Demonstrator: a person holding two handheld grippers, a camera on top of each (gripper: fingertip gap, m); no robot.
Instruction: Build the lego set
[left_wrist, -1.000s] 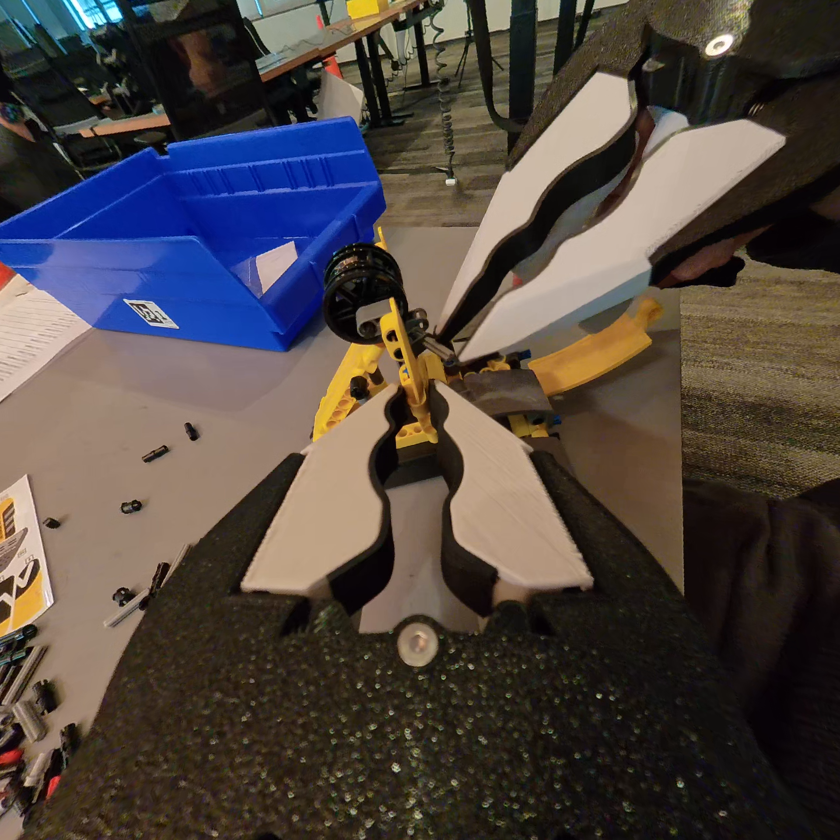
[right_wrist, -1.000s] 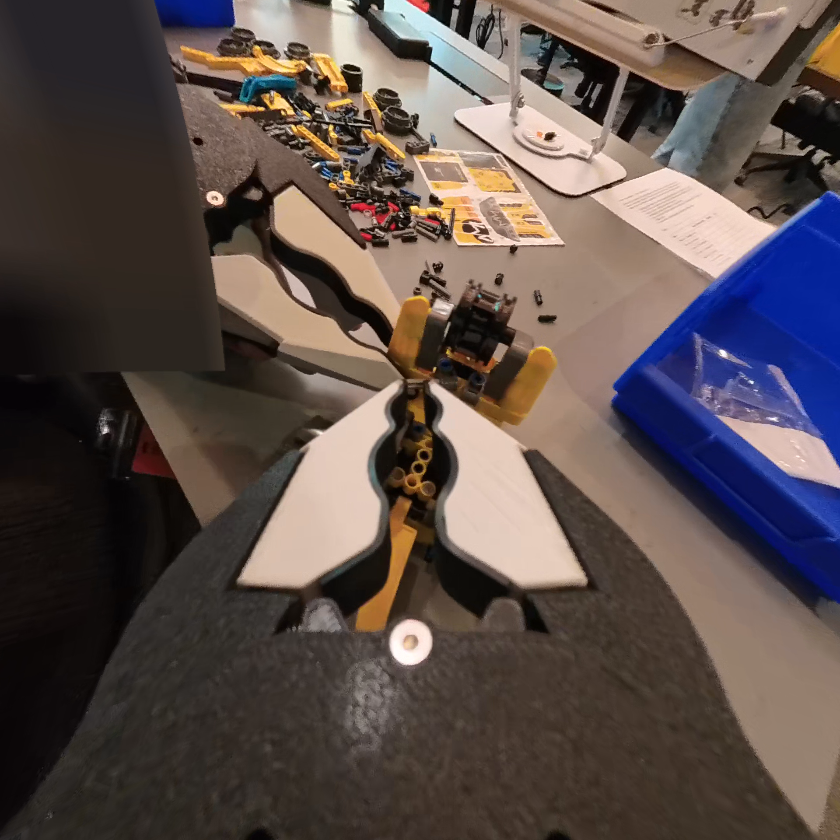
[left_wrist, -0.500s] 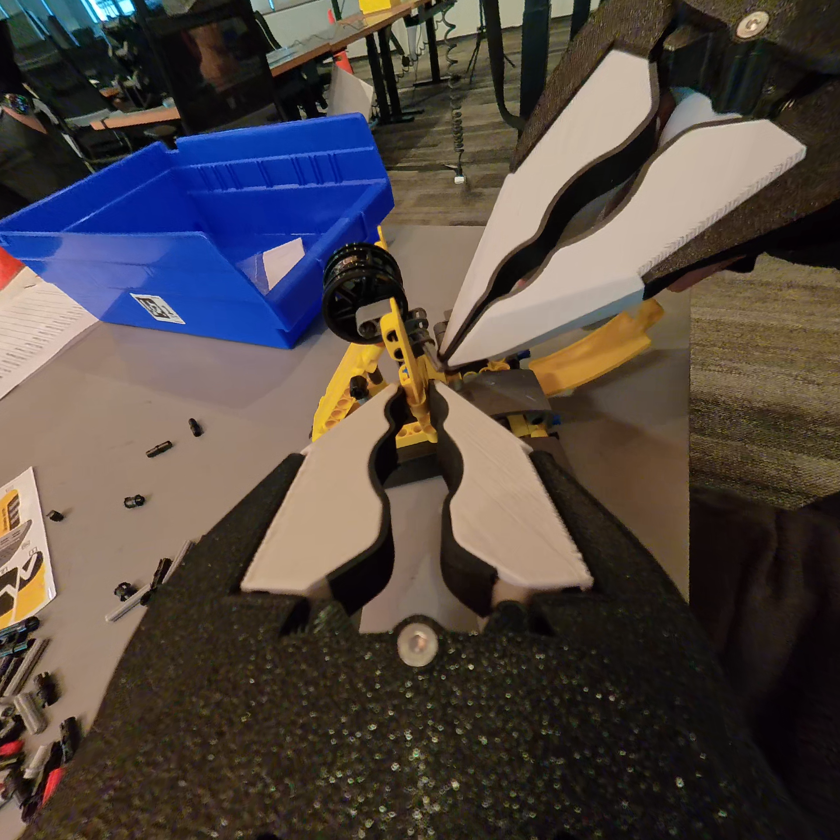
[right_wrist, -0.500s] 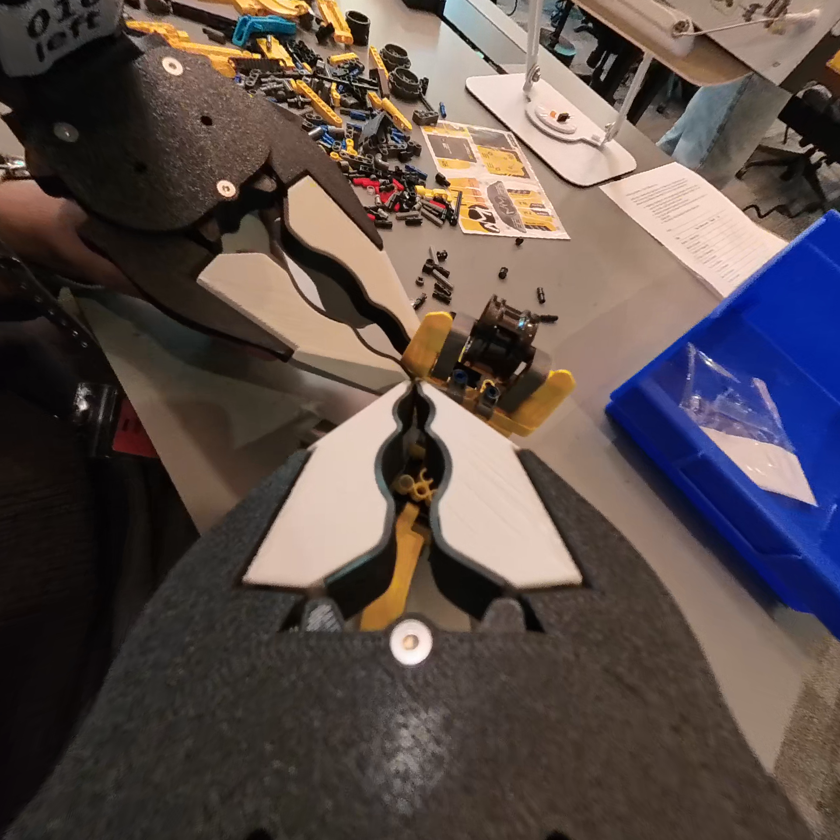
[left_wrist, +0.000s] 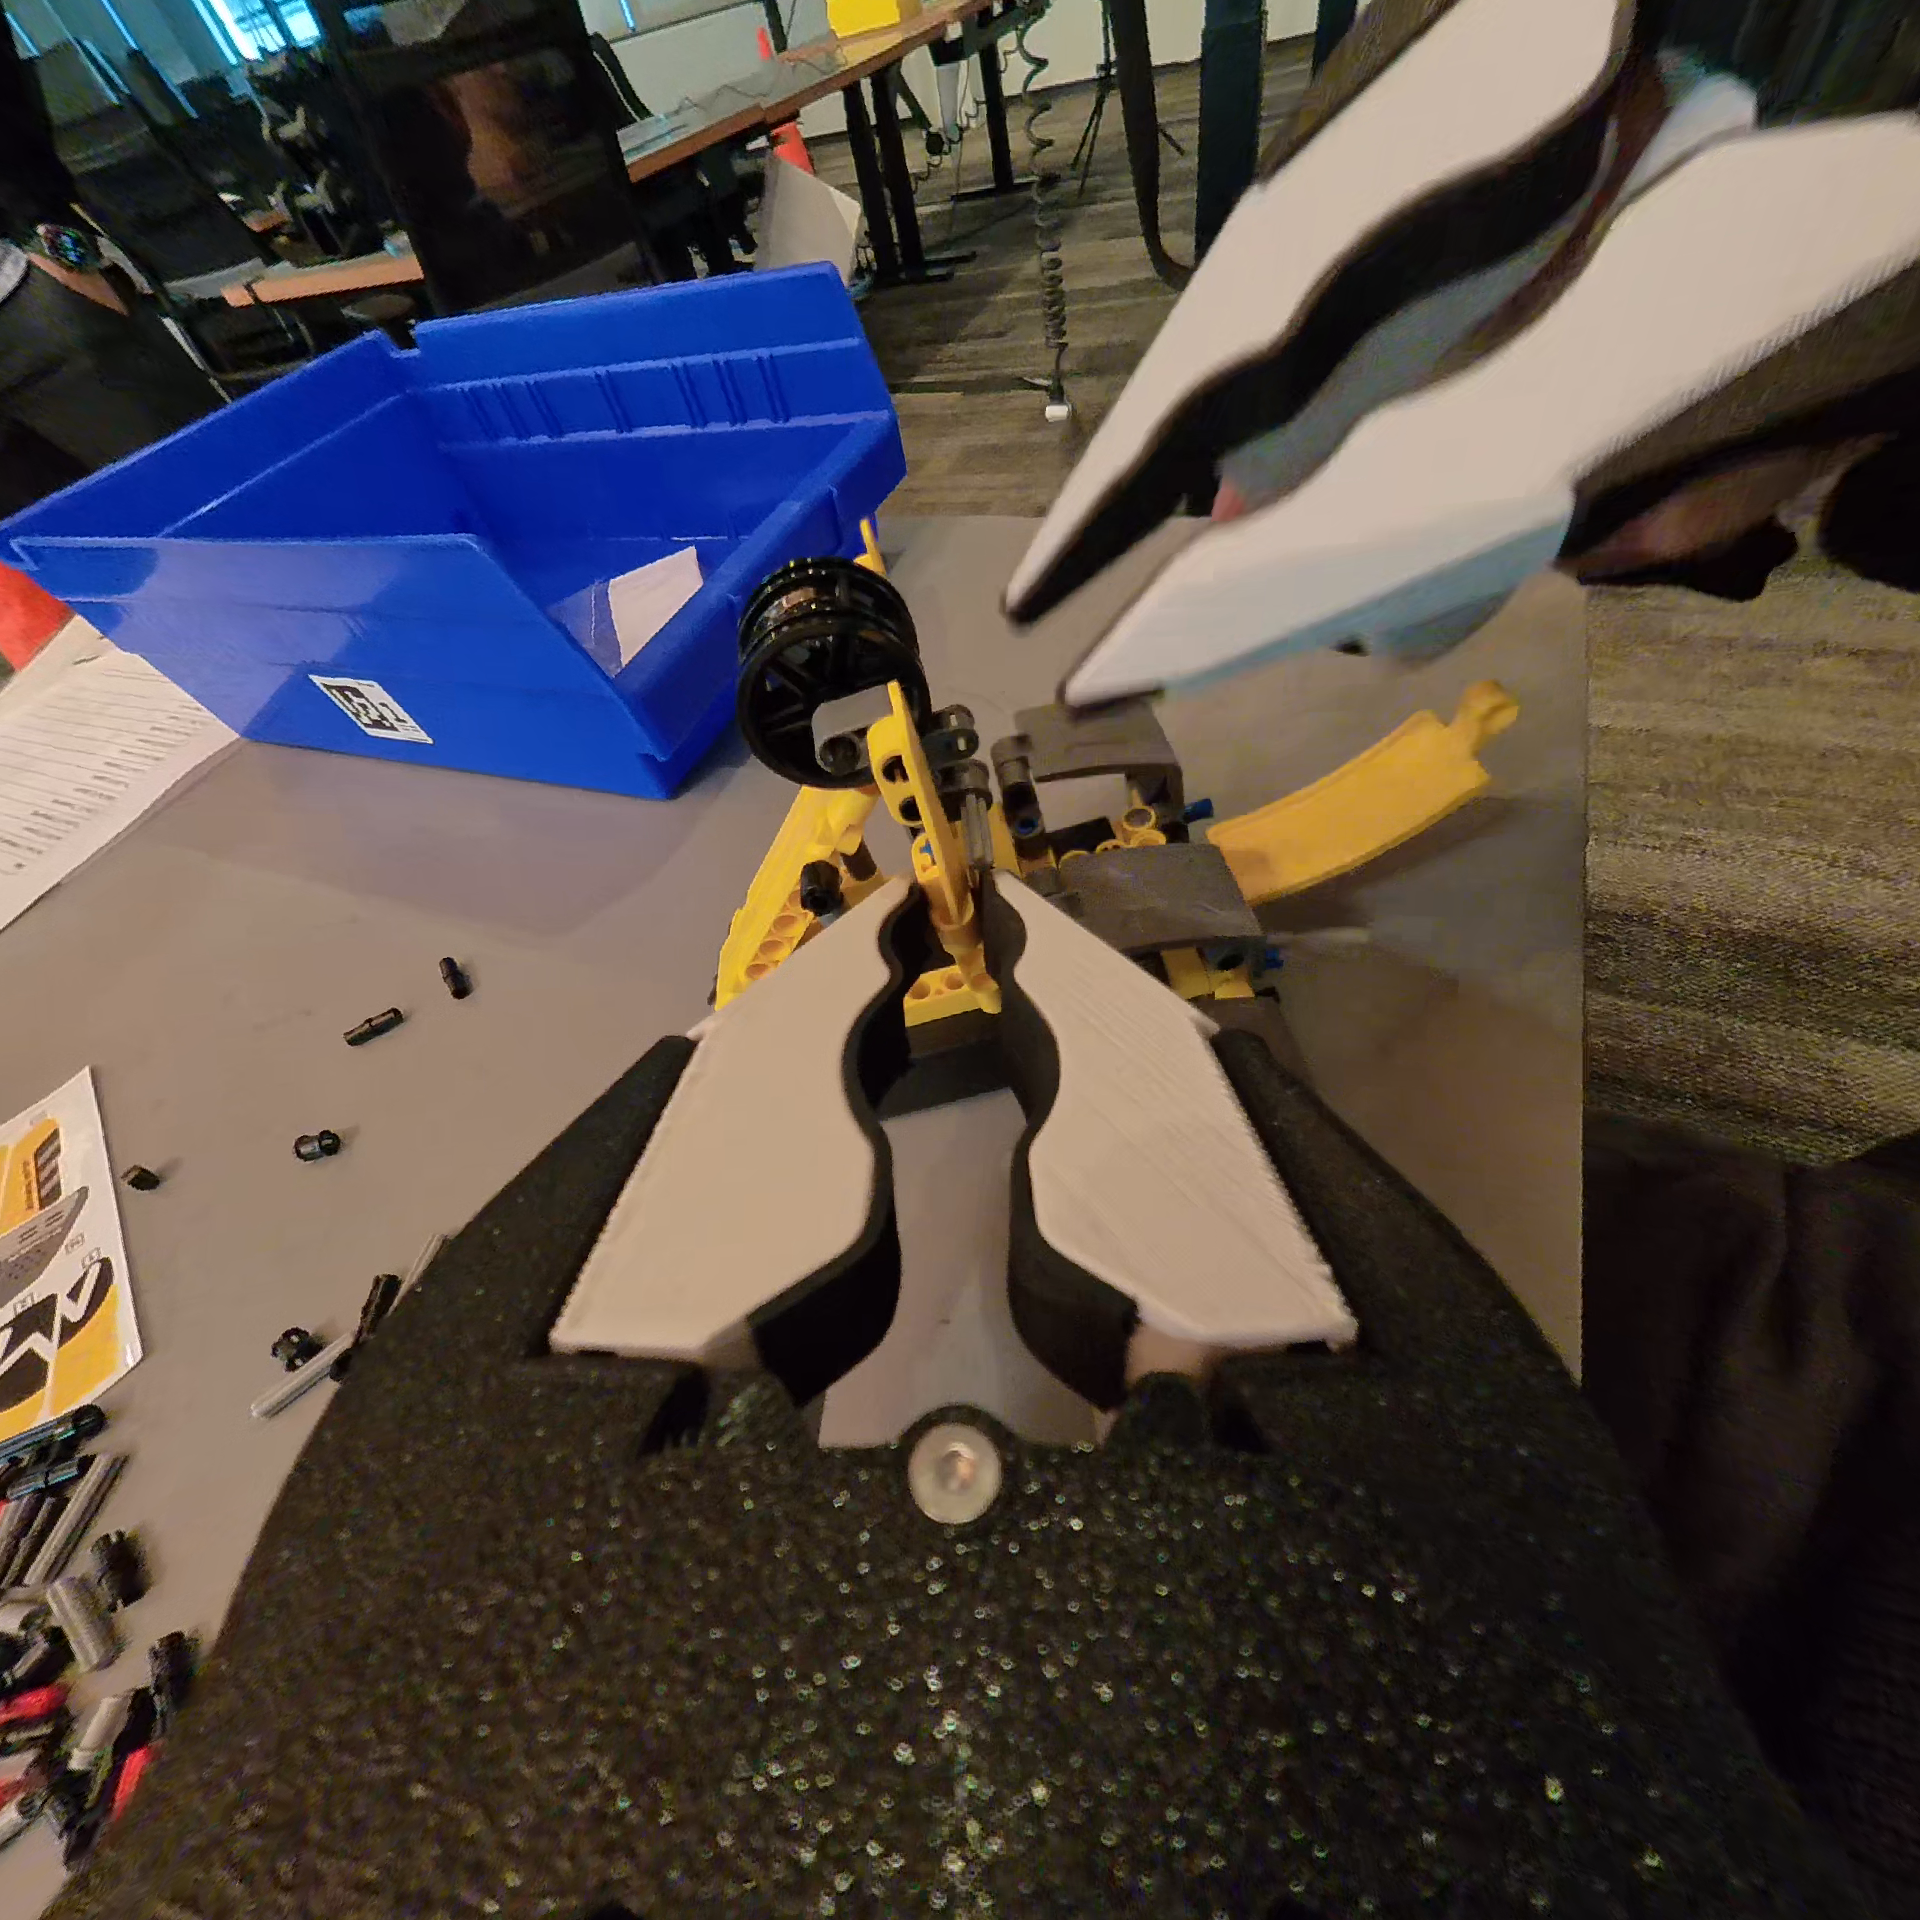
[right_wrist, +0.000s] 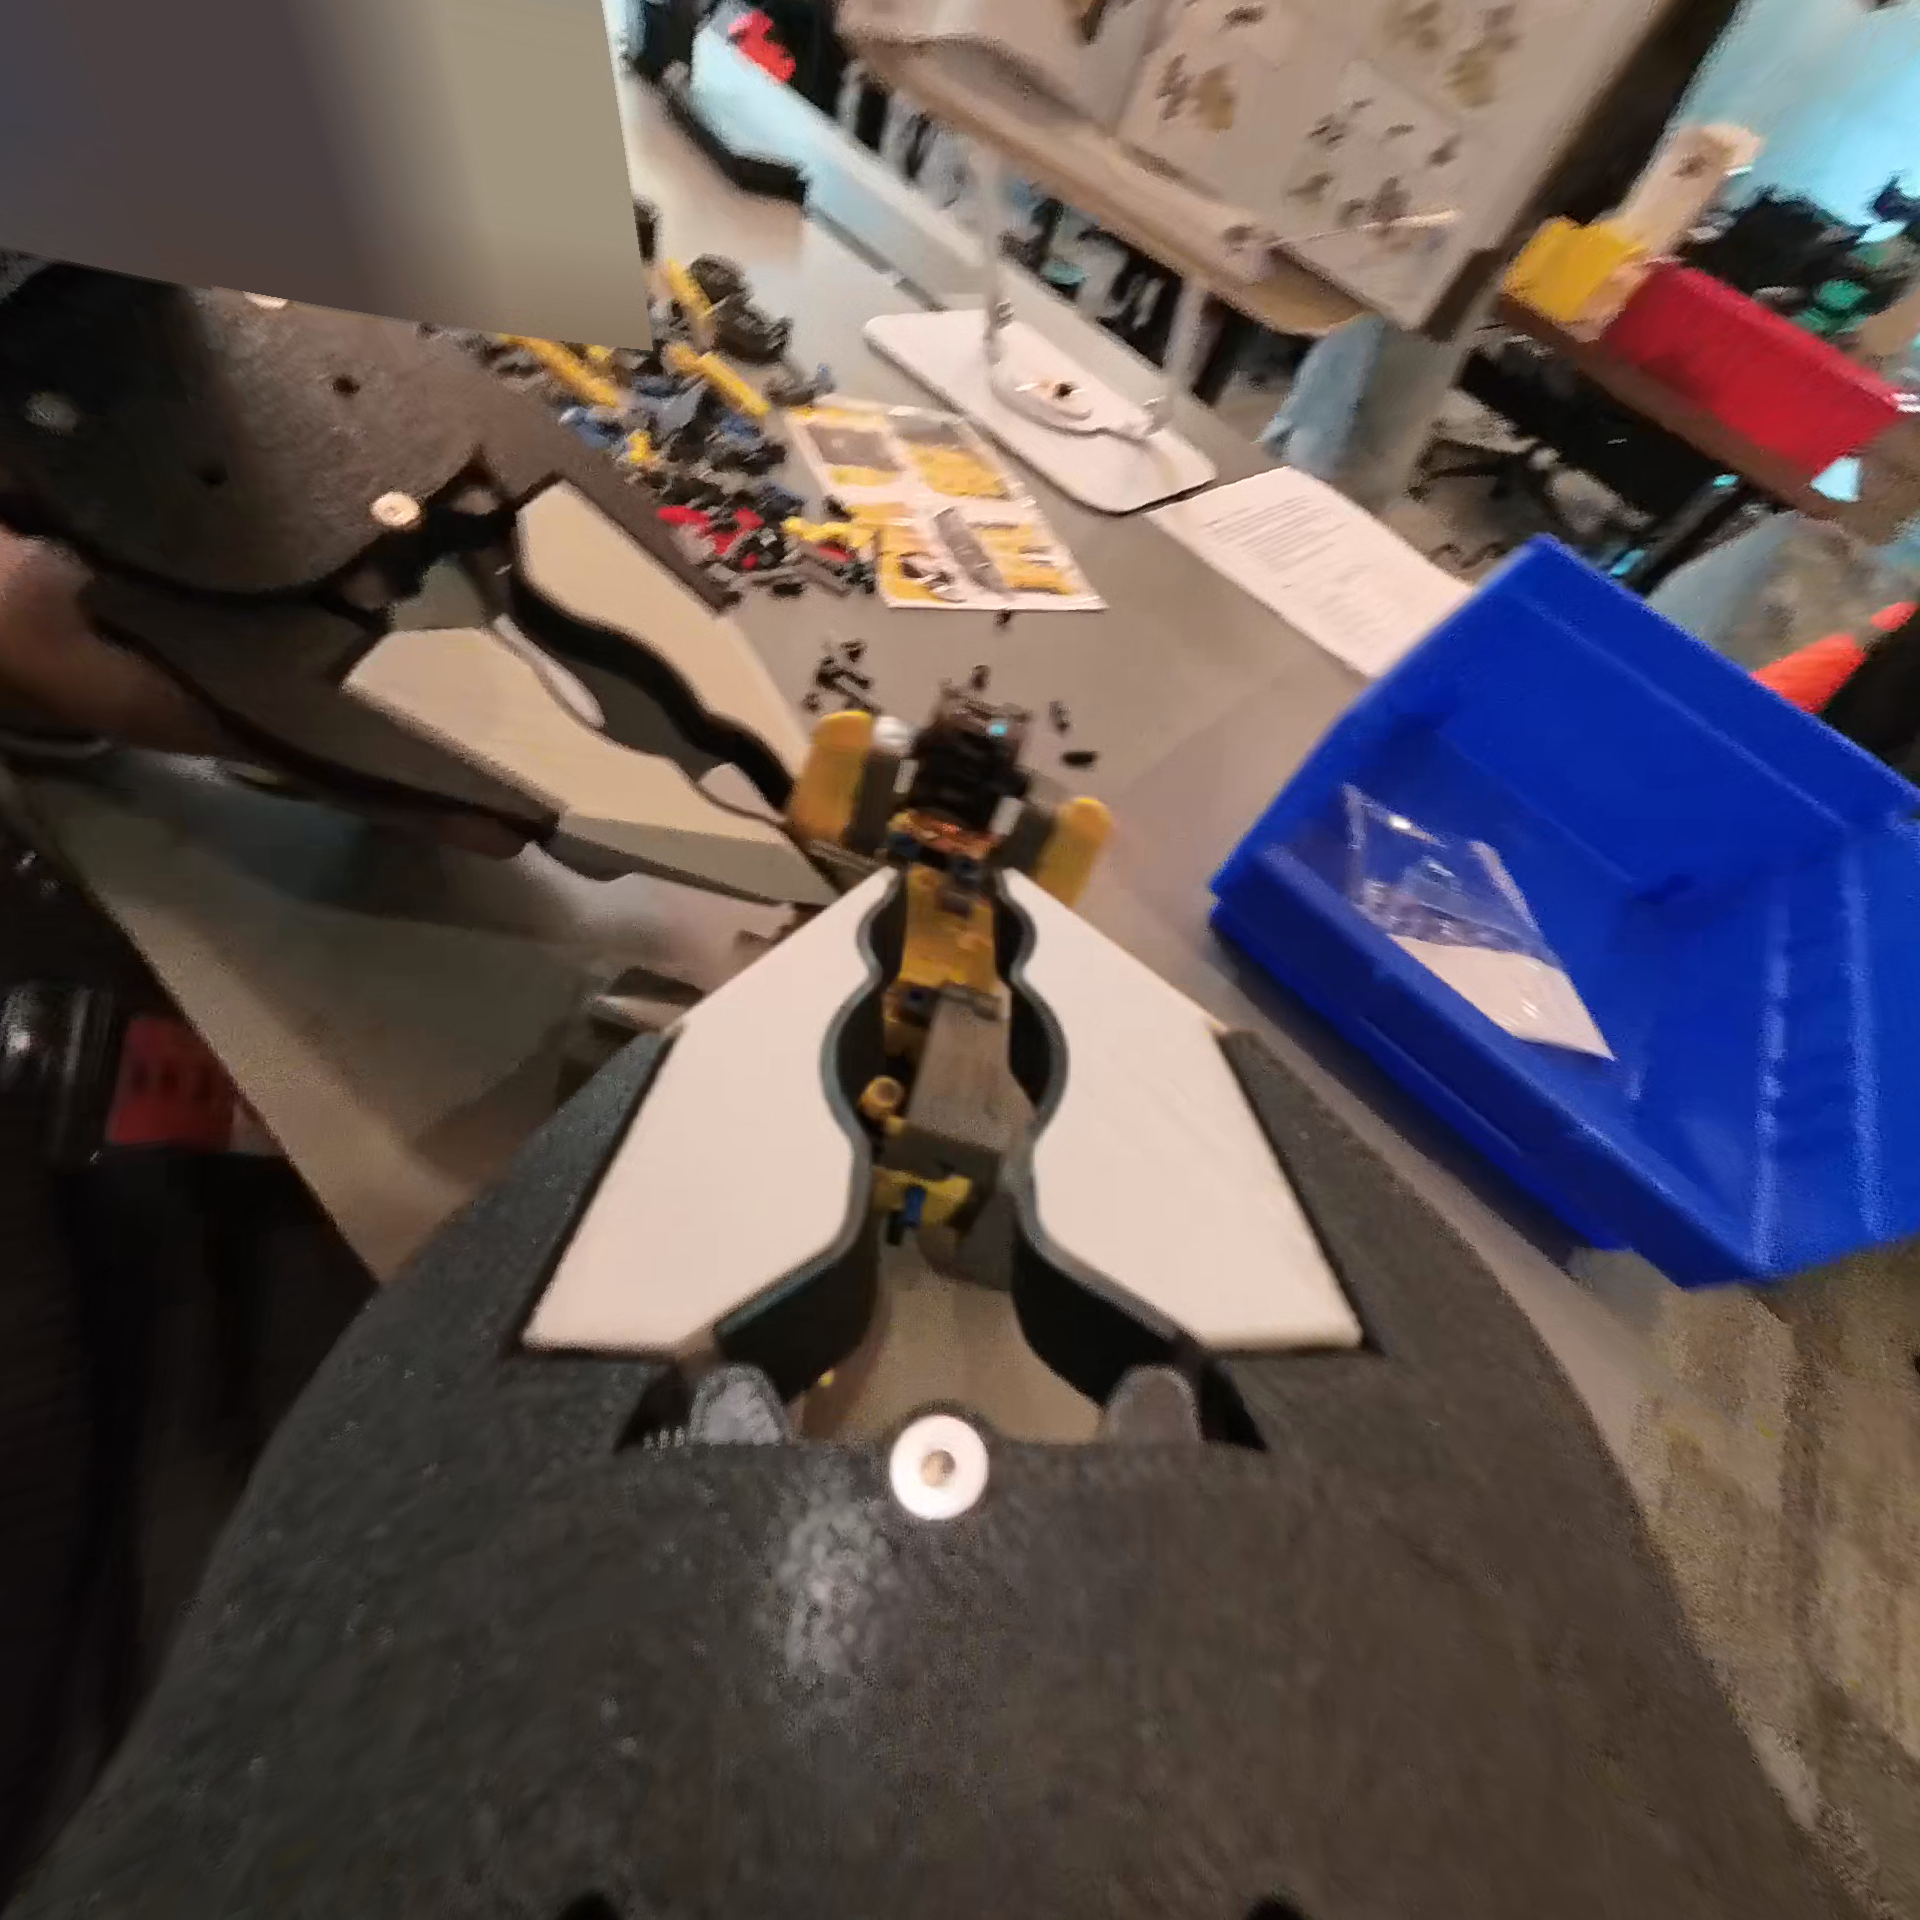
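A yellow and black brick-built model (left_wrist: 1039, 821) with a black wheel (left_wrist: 831, 665) stands on the grey table (left_wrist: 416, 894). My left gripper (left_wrist: 951, 904) is shut on an upright yellow beam of the model. My right gripper (left_wrist: 1044, 655) hangs above the model's dark grey panel (left_wrist: 1091, 743), with its jaws slightly apart and nothing between them. In the blurred right wrist view the right gripper (right_wrist: 951, 883) points down at the model (right_wrist: 945, 790), and the left gripper (right_wrist: 810, 847) comes in from the left.
A blue bin (left_wrist: 468, 582) stands behind the model and holds a clear plastic bag (right_wrist: 1455, 904). Loose small parts (left_wrist: 62, 1621), a leaflet (left_wrist: 52, 1278) and a paper sheet (left_wrist: 73, 758) lie at the left. The table edge (left_wrist: 1579, 935) is close on the right. A white lamp base (right_wrist: 1039, 436) stands farther back. About 5 centimeters separates my left fingertips from my right.
My right gripper has opened, let go of the model and lifted up and away to the right. My left gripper has kept its hold on the yellow beam.
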